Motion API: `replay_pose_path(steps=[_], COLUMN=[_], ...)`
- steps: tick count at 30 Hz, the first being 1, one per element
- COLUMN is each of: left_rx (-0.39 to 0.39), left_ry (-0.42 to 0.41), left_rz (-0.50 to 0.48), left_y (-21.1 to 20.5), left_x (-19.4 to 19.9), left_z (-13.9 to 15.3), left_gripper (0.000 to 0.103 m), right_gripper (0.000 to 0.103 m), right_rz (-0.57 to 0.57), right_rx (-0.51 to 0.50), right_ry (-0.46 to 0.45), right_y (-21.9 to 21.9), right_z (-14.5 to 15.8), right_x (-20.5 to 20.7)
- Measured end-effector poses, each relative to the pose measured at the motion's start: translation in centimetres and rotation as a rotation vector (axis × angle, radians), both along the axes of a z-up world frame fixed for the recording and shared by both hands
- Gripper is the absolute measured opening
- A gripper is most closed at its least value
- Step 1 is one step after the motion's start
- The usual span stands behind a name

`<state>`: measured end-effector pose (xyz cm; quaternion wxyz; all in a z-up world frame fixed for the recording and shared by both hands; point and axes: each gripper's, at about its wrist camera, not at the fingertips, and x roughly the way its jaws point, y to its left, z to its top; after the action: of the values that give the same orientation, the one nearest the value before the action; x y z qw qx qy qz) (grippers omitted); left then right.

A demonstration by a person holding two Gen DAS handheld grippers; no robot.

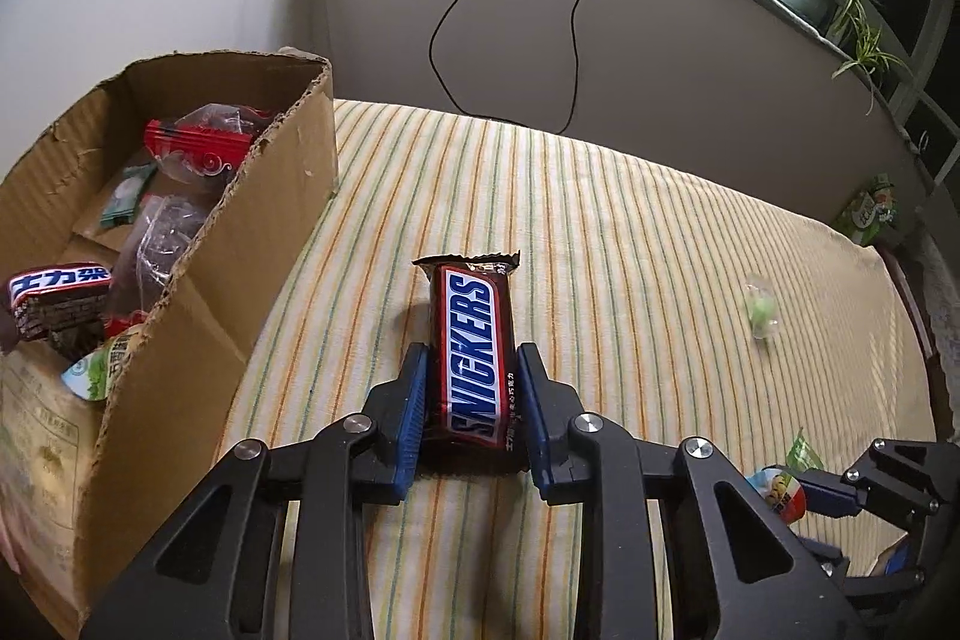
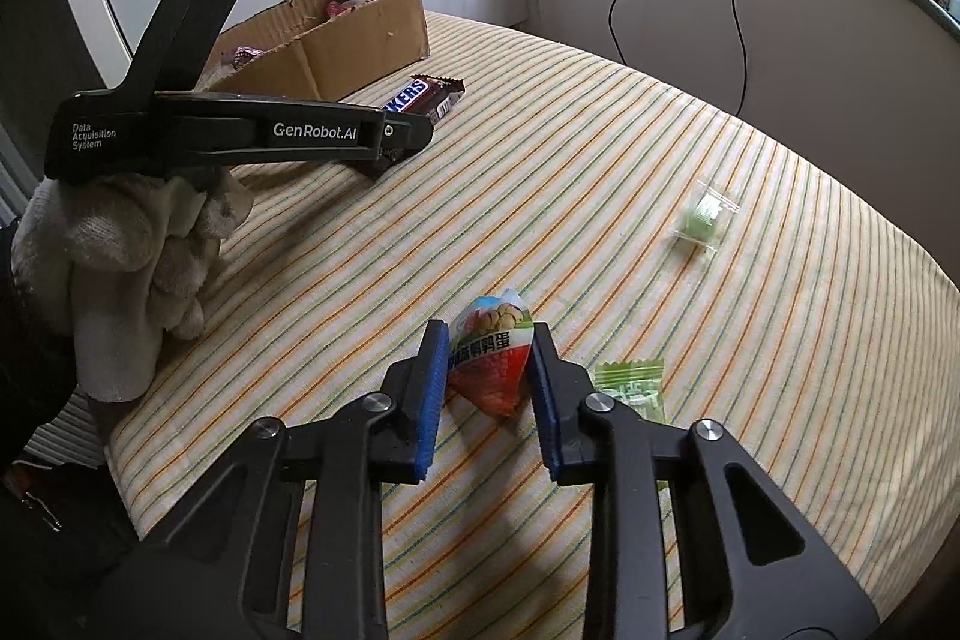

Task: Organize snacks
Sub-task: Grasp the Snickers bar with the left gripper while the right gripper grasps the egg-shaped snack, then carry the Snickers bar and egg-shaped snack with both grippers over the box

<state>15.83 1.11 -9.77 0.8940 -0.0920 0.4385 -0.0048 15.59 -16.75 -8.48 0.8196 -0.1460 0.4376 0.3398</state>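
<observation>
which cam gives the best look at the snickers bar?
Left wrist: the Snickers bar lies full-length, logo readable, between the left gripper pads. Right wrist shows only its far end; the rest is behind the left gripper.

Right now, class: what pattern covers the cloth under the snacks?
The cloth has thin orange and green stripes on cream, clearest in the right wrist view.
</observation>
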Motion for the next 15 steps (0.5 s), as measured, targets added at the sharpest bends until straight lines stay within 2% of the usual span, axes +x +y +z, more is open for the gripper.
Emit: replay_pose_path(steps=[15], left_rx=[-0.023], left_ry=[-0.05], left_rz=[-0.029], left_y=[-0.1], left_x=[-3.4], left_z=[2.1], left_gripper=[0.027], right_gripper=[0.024], right_rz=[-0.043], right_rx=[0.054], right_ry=[-0.013], right_y=[-1.2], right_z=[1.6], right_x=[-0.7])
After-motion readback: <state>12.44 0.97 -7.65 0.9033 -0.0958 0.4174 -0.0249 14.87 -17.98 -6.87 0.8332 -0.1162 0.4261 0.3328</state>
